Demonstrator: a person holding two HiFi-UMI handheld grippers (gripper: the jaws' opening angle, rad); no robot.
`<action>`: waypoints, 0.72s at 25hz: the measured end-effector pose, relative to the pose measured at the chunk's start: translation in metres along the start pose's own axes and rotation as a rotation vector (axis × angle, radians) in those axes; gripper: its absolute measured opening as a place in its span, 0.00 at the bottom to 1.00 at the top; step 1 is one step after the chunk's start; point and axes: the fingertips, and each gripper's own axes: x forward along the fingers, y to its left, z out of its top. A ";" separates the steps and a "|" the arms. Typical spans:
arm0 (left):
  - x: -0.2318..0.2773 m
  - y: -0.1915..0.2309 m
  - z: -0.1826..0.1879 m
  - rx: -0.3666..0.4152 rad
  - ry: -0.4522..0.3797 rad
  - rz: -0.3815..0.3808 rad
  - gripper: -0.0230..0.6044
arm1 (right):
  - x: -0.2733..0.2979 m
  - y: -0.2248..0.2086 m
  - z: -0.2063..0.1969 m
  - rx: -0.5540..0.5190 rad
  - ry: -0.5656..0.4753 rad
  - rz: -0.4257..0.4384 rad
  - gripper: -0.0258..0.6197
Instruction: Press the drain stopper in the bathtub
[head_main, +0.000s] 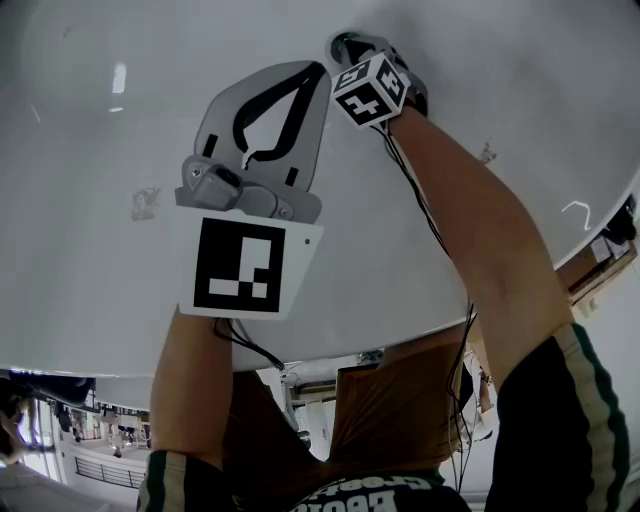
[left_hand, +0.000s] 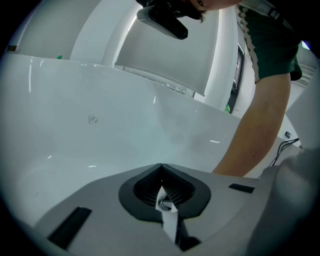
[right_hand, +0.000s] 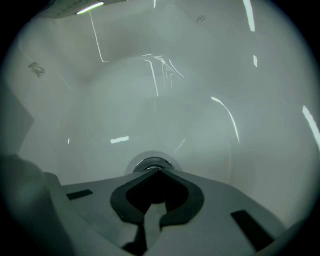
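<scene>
The chrome drain stopper (right_hand: 150, 162) sits in the white bathtub floor (right_hand: 165, 110); in the head view the stopper (head_main: 346, 42) shows as a dark round spot at the top. My right gripper (right_hand: 159, 169) is shut and empty, its tips meeting right at the stopper's near edge. Its marker cube (head_main: 370, 88) hides those tips in the head view. My left gripper (head_main: 318, 70) hovers over the tub floor just left of the right one, jaws shut with nothing between them. In its own view the left gripper (left_hand: 161, 166) faces the tub's wall.
The tub's rim (head_main: 330, 345) curves across below the arms. Small scuff marks (head_main: 145, 203) dot the floor. A bare forearm (left_hand: 260, 125) reaches down at the right of the left gripper view. Black cables (head_main: 430, 225) trail along the right arm.
</scene>
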 end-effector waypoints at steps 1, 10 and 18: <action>0.001 -0.001 0.001 -0.009 -0.003 -0.004 0.04 | 0.000 -0.001 0.000 0.006 0.000 0.001 0.05; 0.001 -0.002 0.005 -0.060 -0.022 -0.022 0.04 | -0.007 -0.007 0.001 0.096 0.009 0.013 0.05; 0.001 -0.002 0.002 -0.053 -0.008 -0.023 0.04 | -0.013 -0.006 0.004 0.145 -0.002 -0.008 0.05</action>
